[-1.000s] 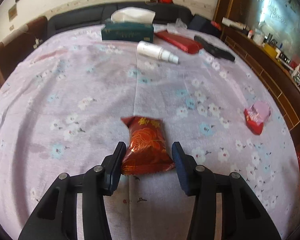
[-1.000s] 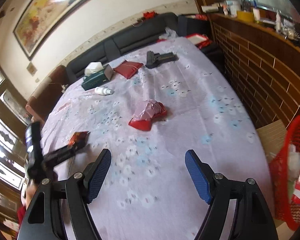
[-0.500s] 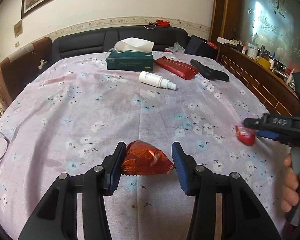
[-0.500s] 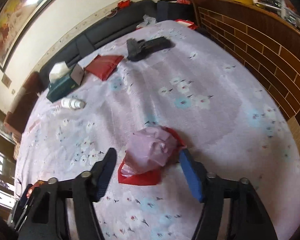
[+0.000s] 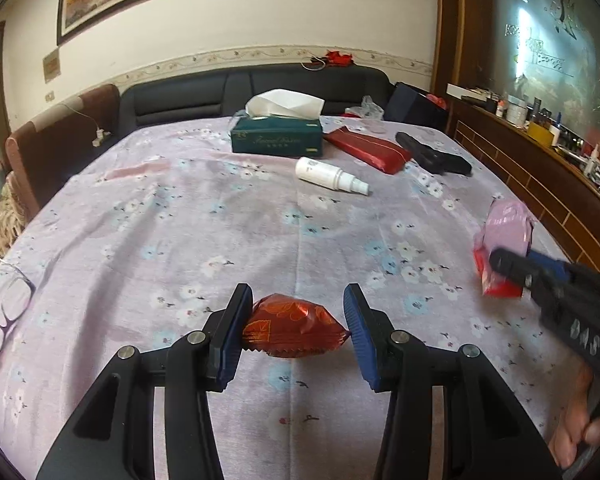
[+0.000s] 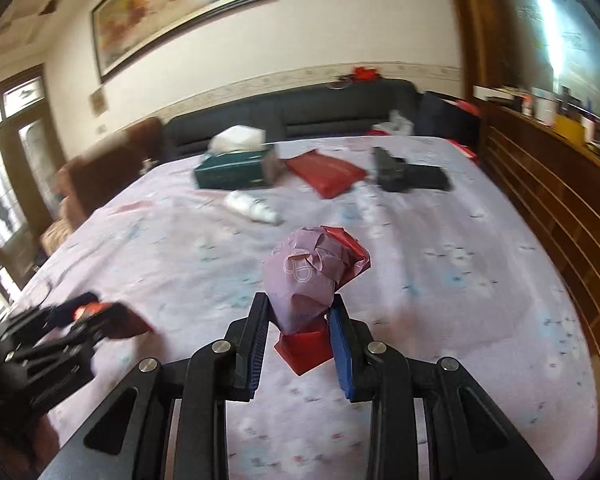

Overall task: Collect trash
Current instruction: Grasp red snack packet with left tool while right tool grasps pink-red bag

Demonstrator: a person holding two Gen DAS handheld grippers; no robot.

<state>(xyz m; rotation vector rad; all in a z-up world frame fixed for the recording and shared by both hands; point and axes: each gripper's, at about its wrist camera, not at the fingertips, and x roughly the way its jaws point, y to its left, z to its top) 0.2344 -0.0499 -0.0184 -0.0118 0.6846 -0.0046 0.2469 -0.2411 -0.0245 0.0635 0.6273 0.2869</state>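
A shiny red snack packet (image 5: 292, 330) hangs just above the flowered tablecloth (image 5: 220, 240), with my left gripper (image 5: 298, 296) shut on its two ends. At the right side of the table, my right gripper (image 6: 300, 304) is closing tight on a crumpled pink and red wrapper (image 6: 312, 268). Its pads press on both sides of the wrapper, which stands up out of the jaws. The left wrist view shows that wrapper (image 5: 508, 228) and the right gripper (image 5: 512, 264) at its right edge. In the right wrist view the left gripper (image 6: 80, 312) is a blur at the far left.
At the back of the table are a green tissue box (image 5: 276, 140), a white spray bottle (image 5: 328, 174), a red pouch (image 5: 368, 150) and a black pistol-shaped object (image 5: 432, 156). Glasses (image 5: 4, 316) lie at the left edge. A wooden counter (image 5: 540, 184) runs along the right.
My right gripper came across to the pink and red wrapper, closed on it and raised it. My left gripper tilted up and lifted the snack packet a little off the cloth.
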